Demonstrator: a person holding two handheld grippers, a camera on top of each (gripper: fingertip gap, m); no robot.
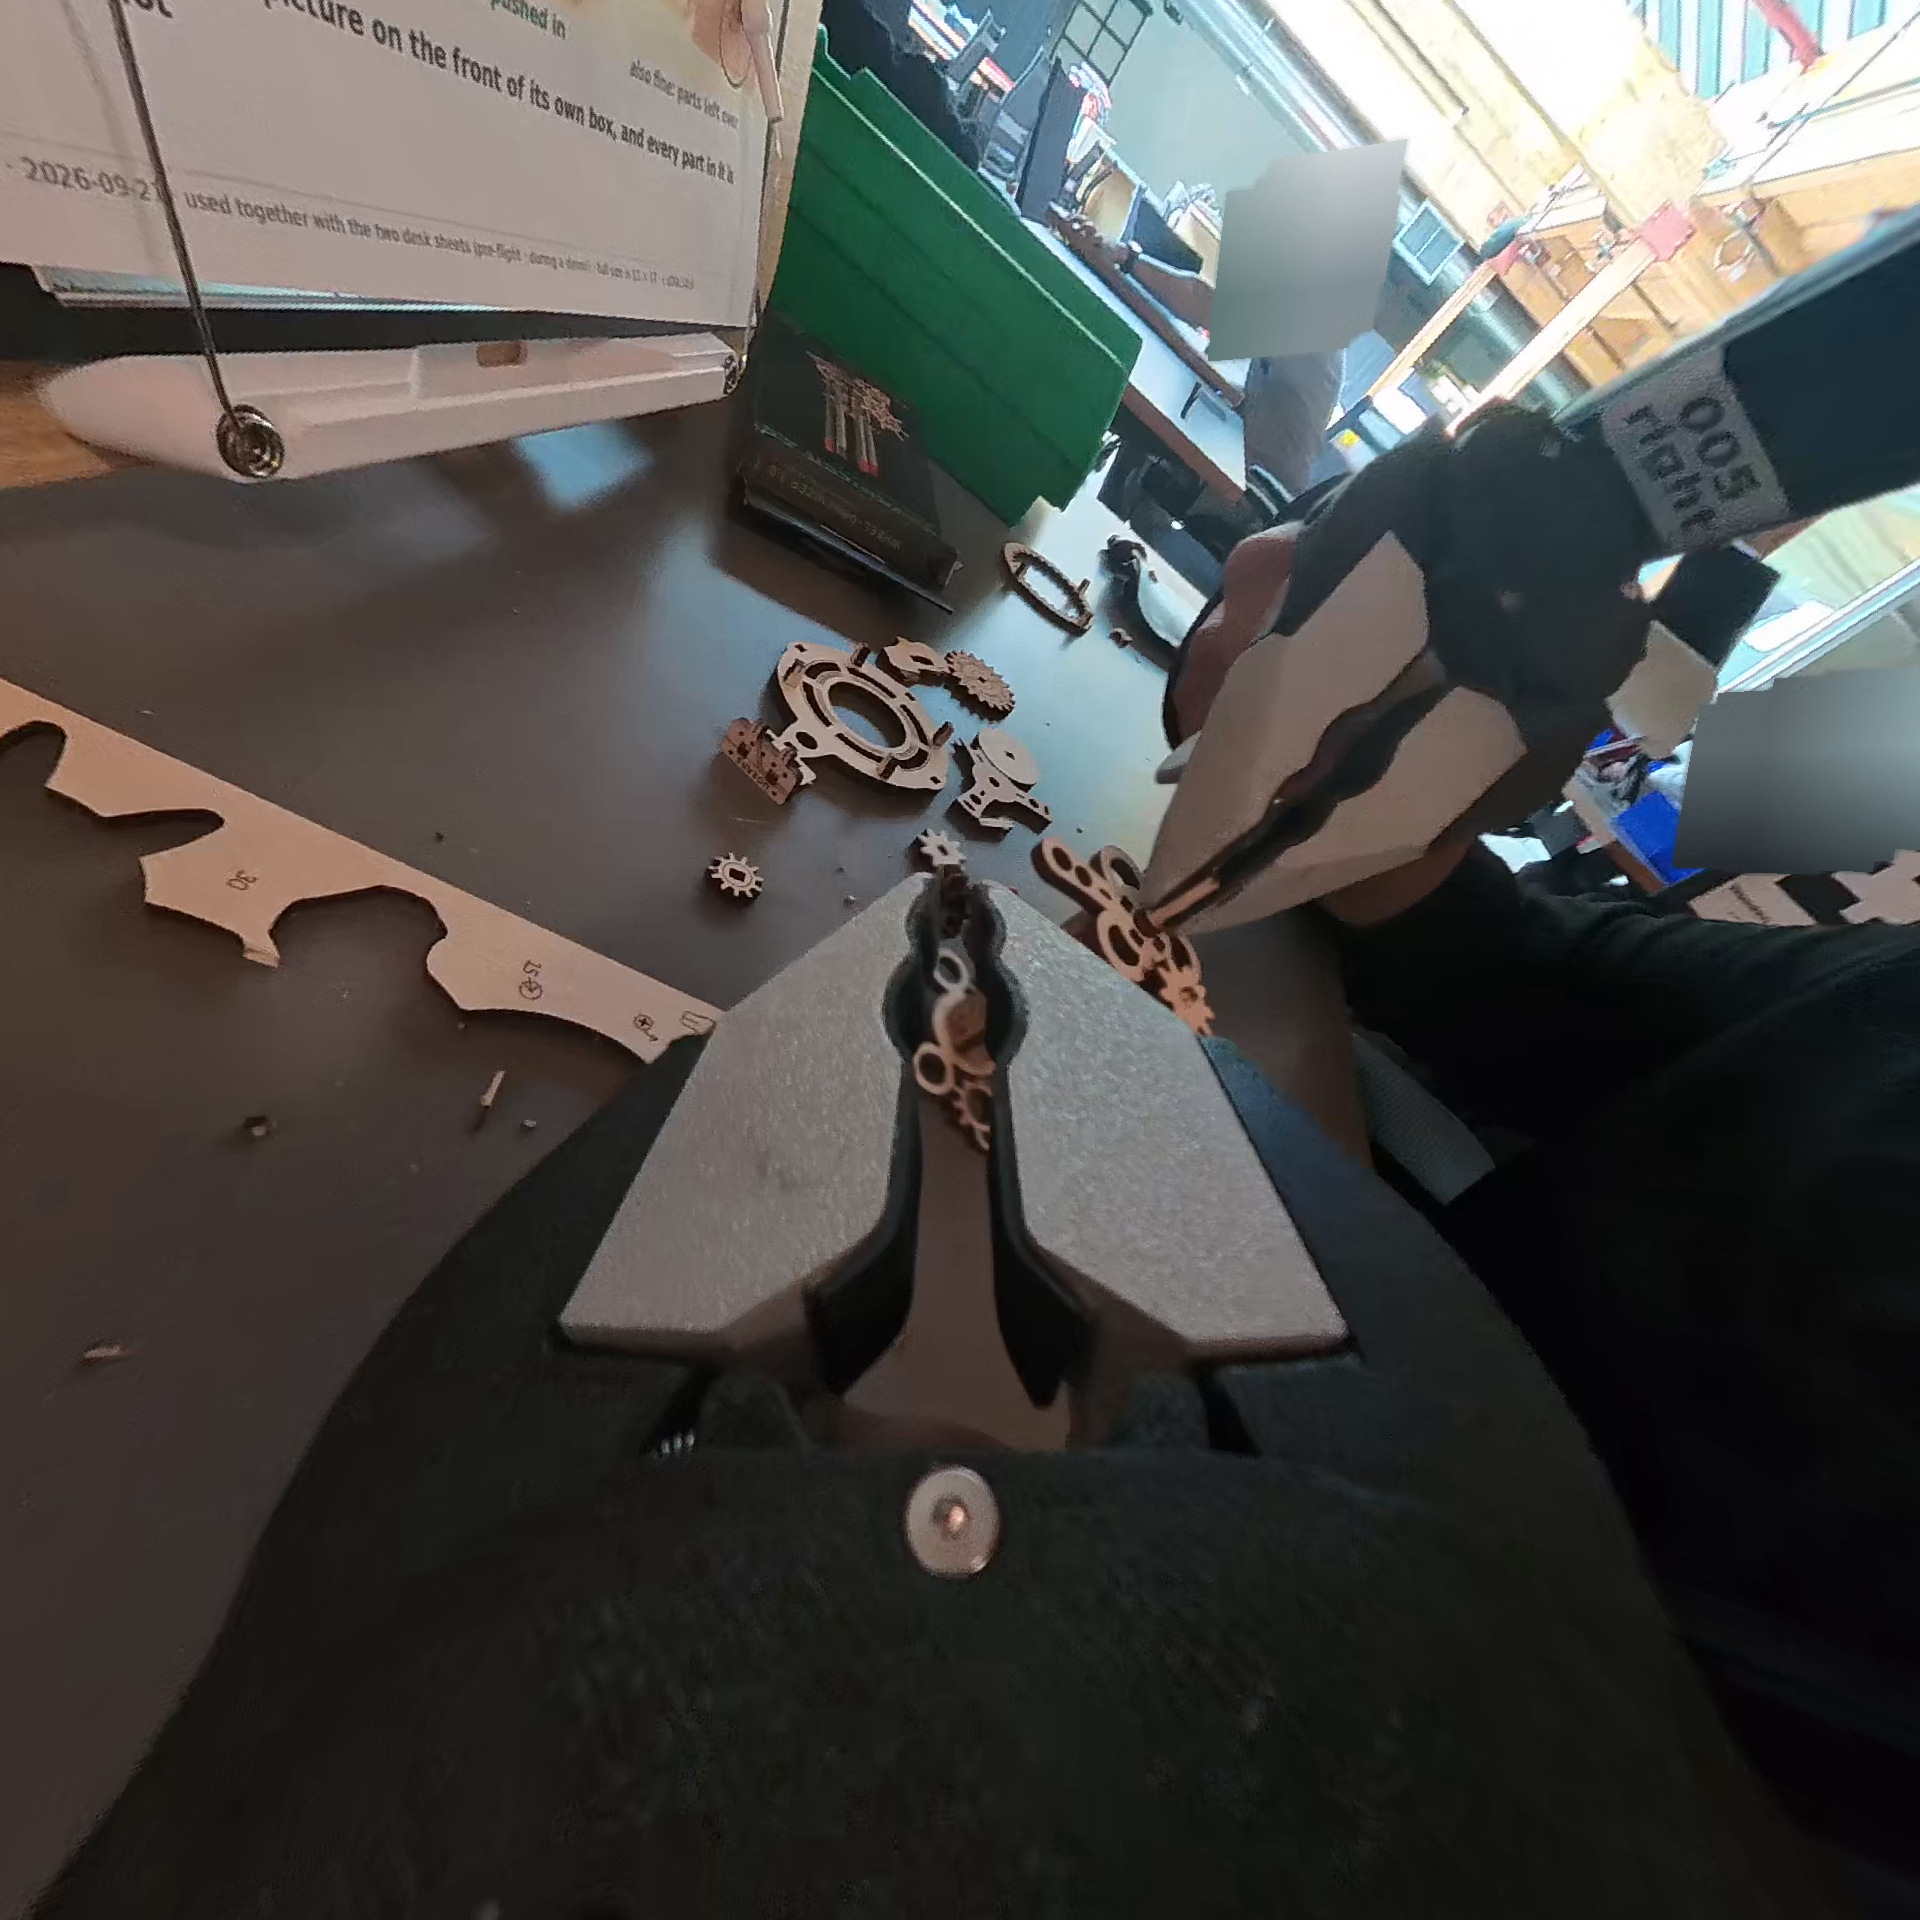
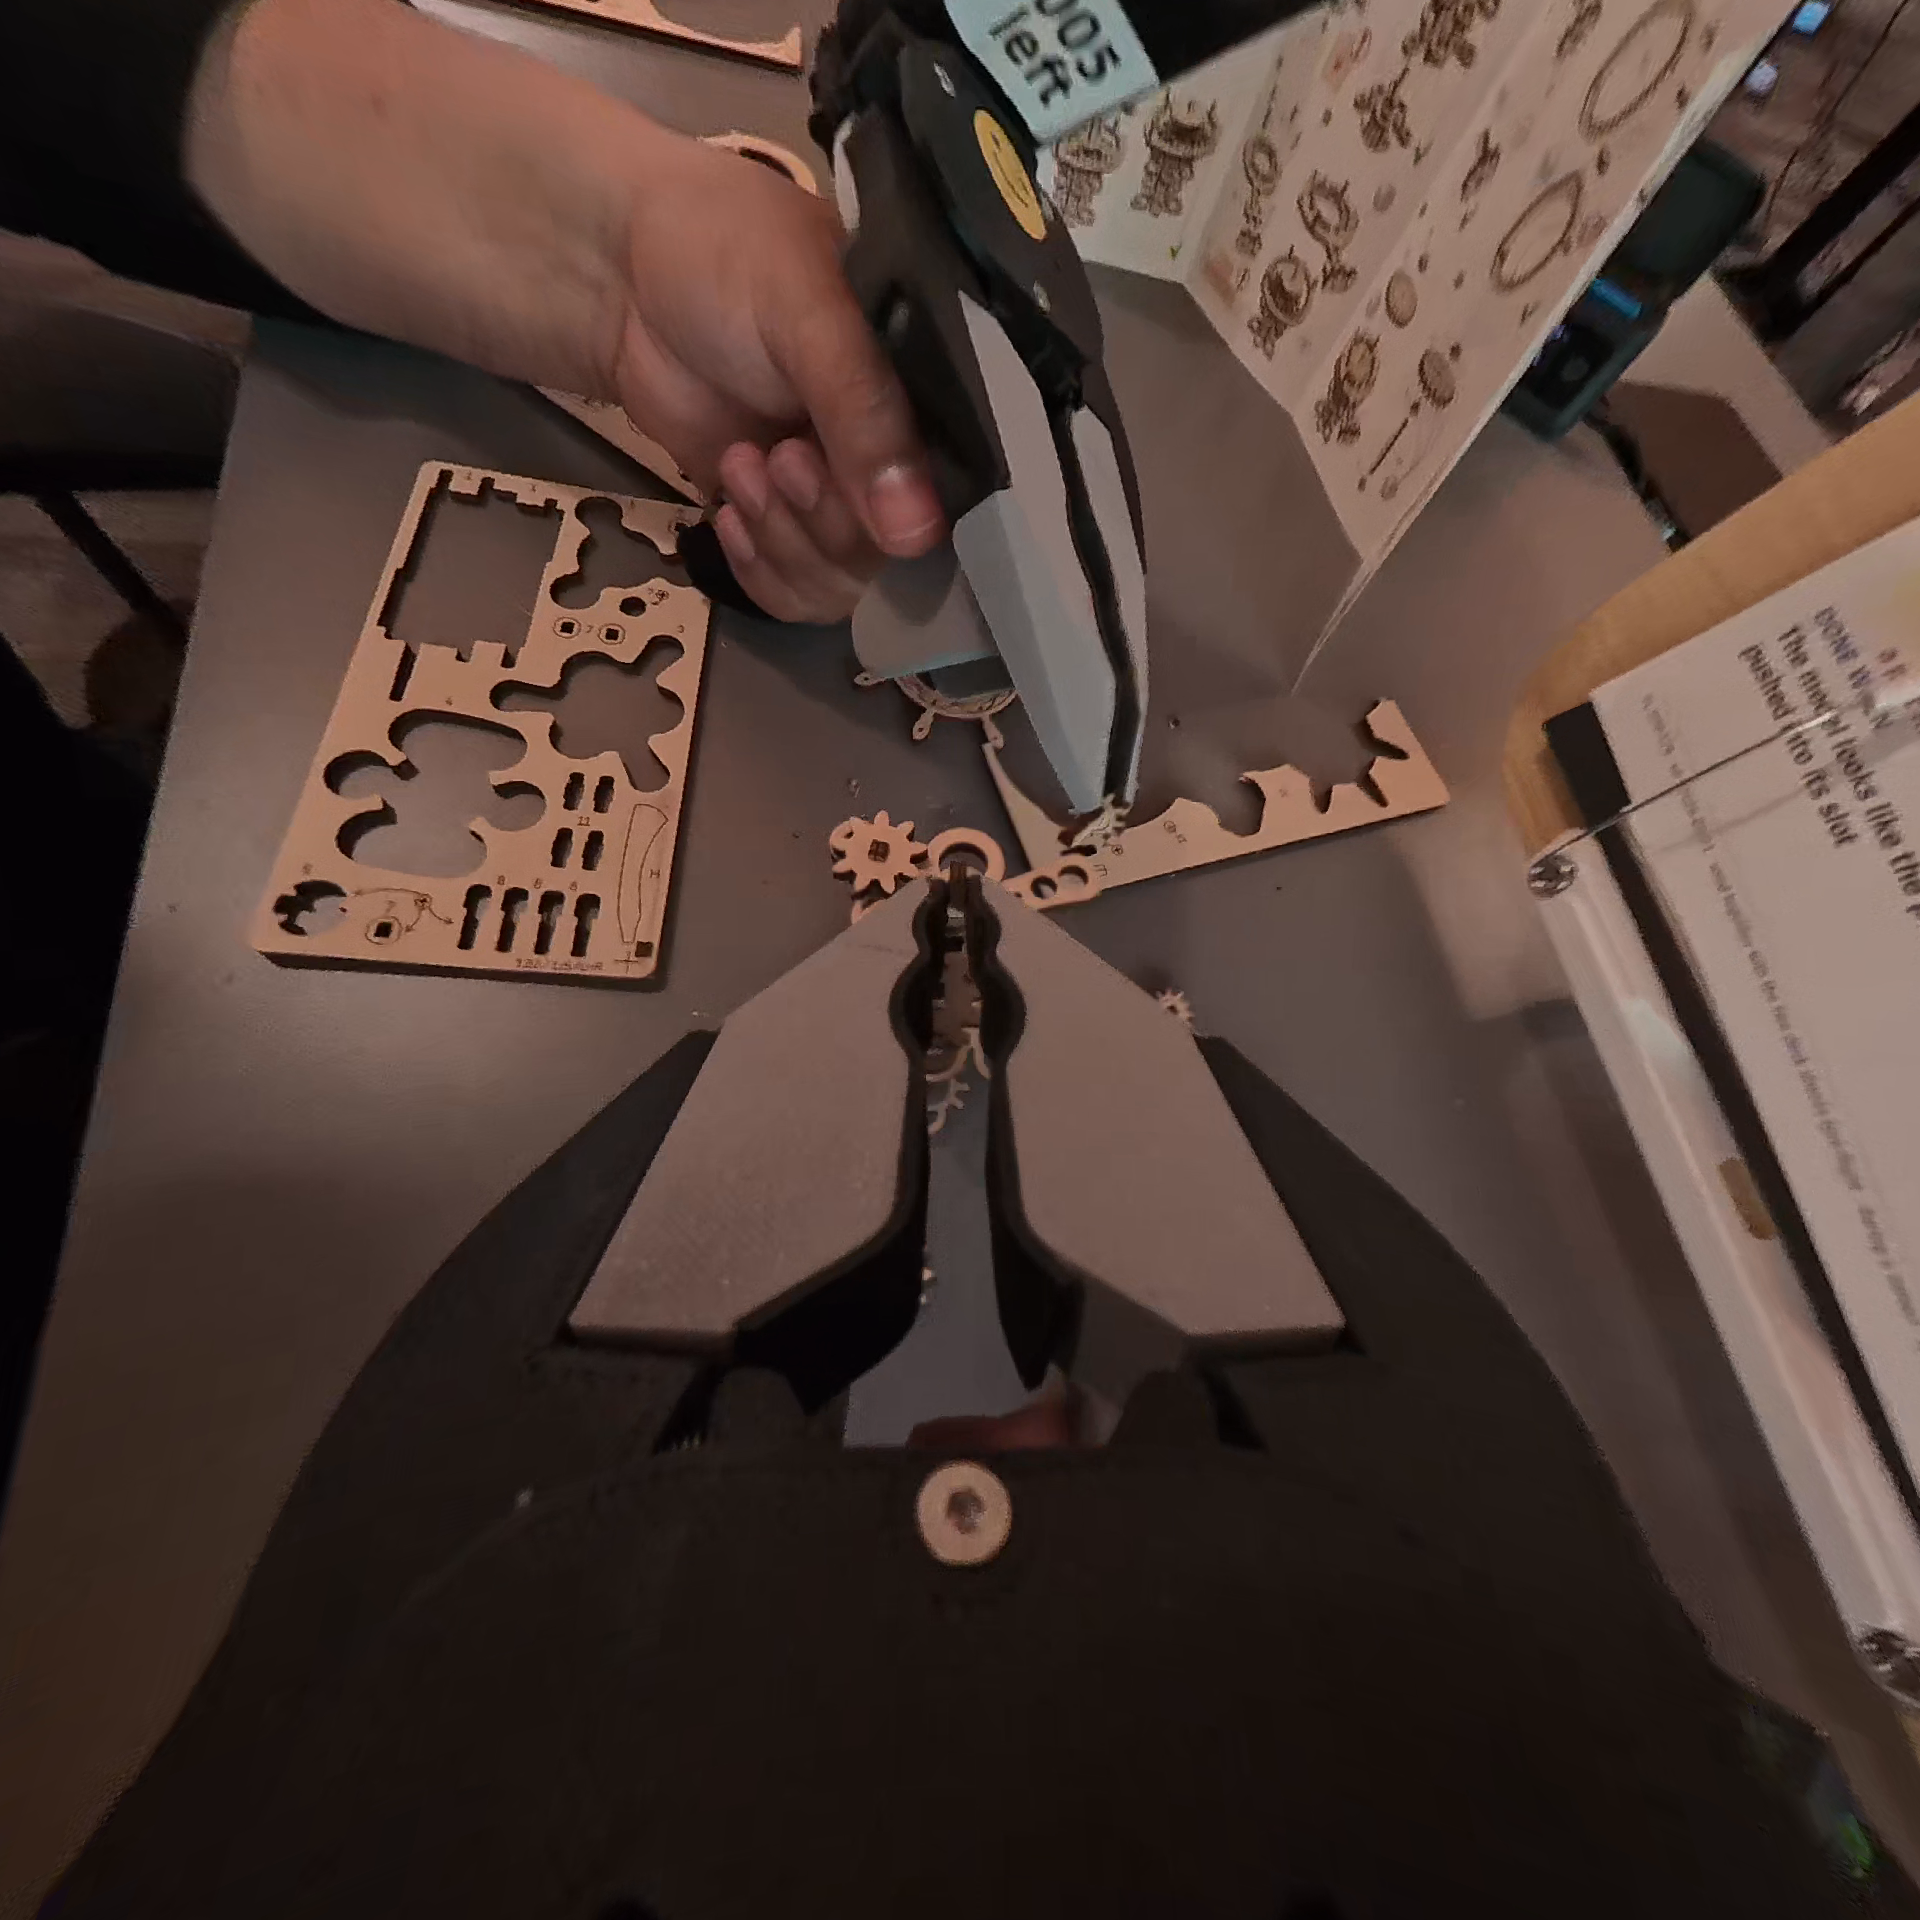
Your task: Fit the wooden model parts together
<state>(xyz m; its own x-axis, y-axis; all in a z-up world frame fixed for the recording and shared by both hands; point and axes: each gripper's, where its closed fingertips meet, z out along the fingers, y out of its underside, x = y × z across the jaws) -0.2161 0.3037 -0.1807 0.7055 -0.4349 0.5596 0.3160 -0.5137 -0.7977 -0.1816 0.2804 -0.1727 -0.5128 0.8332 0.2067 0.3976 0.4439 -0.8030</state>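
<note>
My left gripper [image 1: 940, 891] is shut, with a small toothed wooden piece [image 1: 938, 850] pinched at its tips. It also shows in the right wrist view [image 2: 1101, 816], held by a hand, tips down on the table. My right gripper [image 2: 956, 883] is shut on a small wooden piece, tips pressed at the ring of a perforated wooden arm [image 2: 971, 850] that carries a gear [image 2: 876, 854]. In the left wrist view the right gripper [image 1: 1148, 920] touches that arm [image 1: 1096, 894], just right of my left fingertips. Wooden parts show through both finger gaps.
A round wooden frame [image 1: 862, 717] and loose gears [image 1: 736, 876] lie on the dark table. A leftover sheet strip [image 1: 364, 914] lies to the left. A punched-out sheet [image 2: 488, 727], a folded instruction sheet [image 2: 1403, 260], a white stand [image 1: 416, 395] and a green bin [image 1: 935, 291] surround the work spot. My hands' fingertips stand some 5 cm from each other.
</note>
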